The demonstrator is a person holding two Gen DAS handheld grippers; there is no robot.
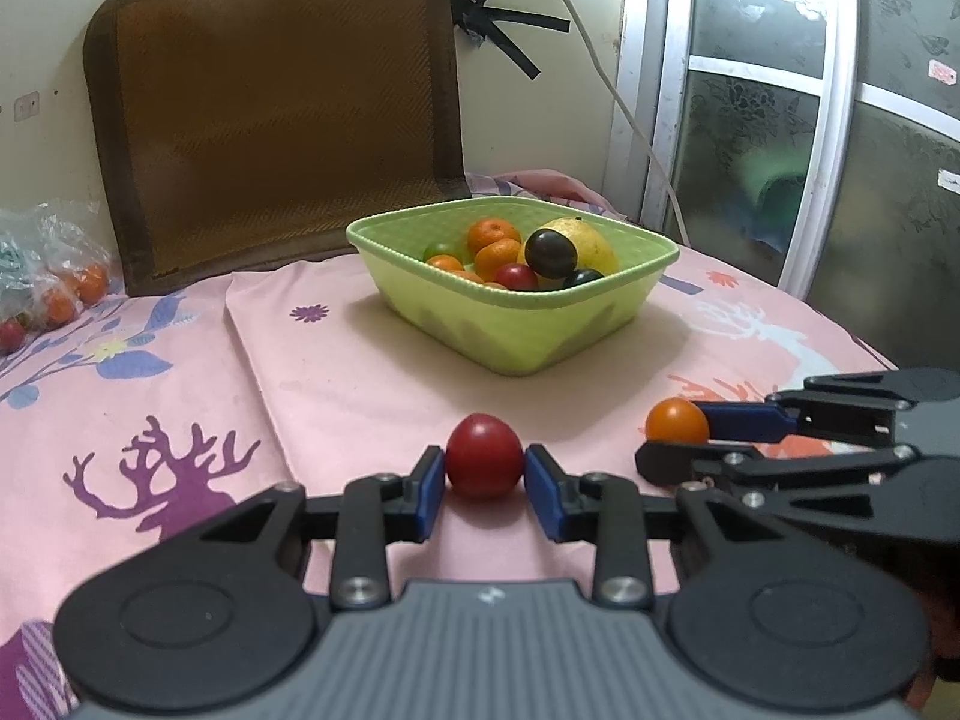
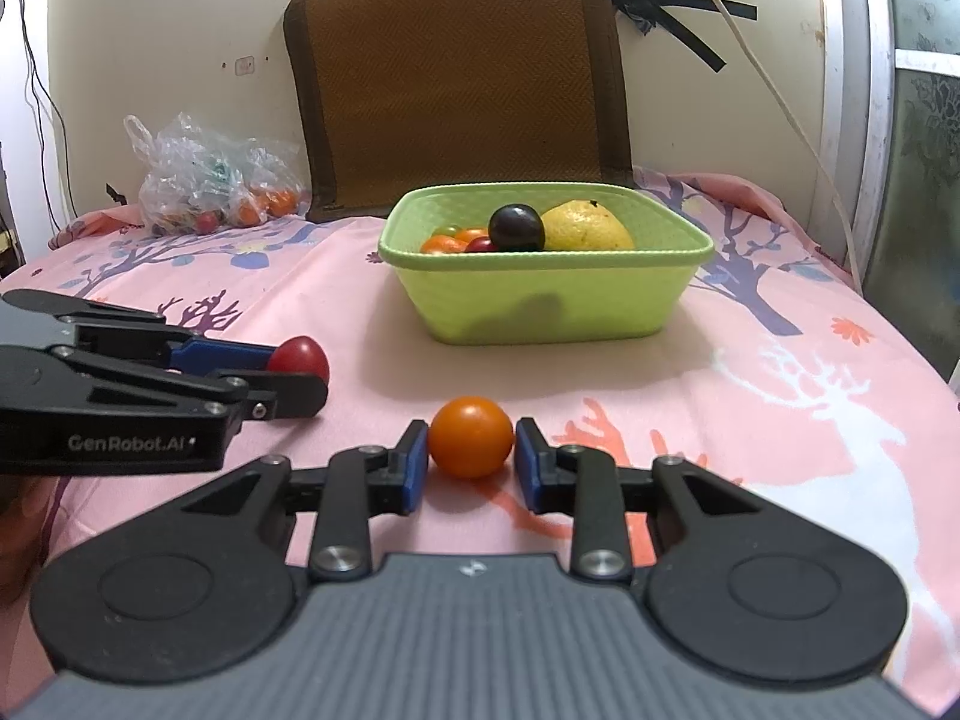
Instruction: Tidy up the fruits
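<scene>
Left gripper (image 1: 485, 483) pads touch red fruit (image 1: 483, 455) | right gripper (image 2: 471, 461) brackets orange fruit (image 2: 471, 435) | we squeeze gently, lift toward green basket (image 2: 660, 252).

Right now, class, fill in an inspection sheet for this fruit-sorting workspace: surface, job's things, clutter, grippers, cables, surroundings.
Surface: pink printed cloth.
Job's things: green basket holding mixed fruit; red fruit and orange fruit on the cloth.
Clutter: plastic bag of fruit at back left.
Grippers: left gripper brackets the red fruit; right gripper brackets the orange fruit; grip unclear.
Cables: white cord down the wall.
Surroundings: brown mat, patterned glass door.
</scene>
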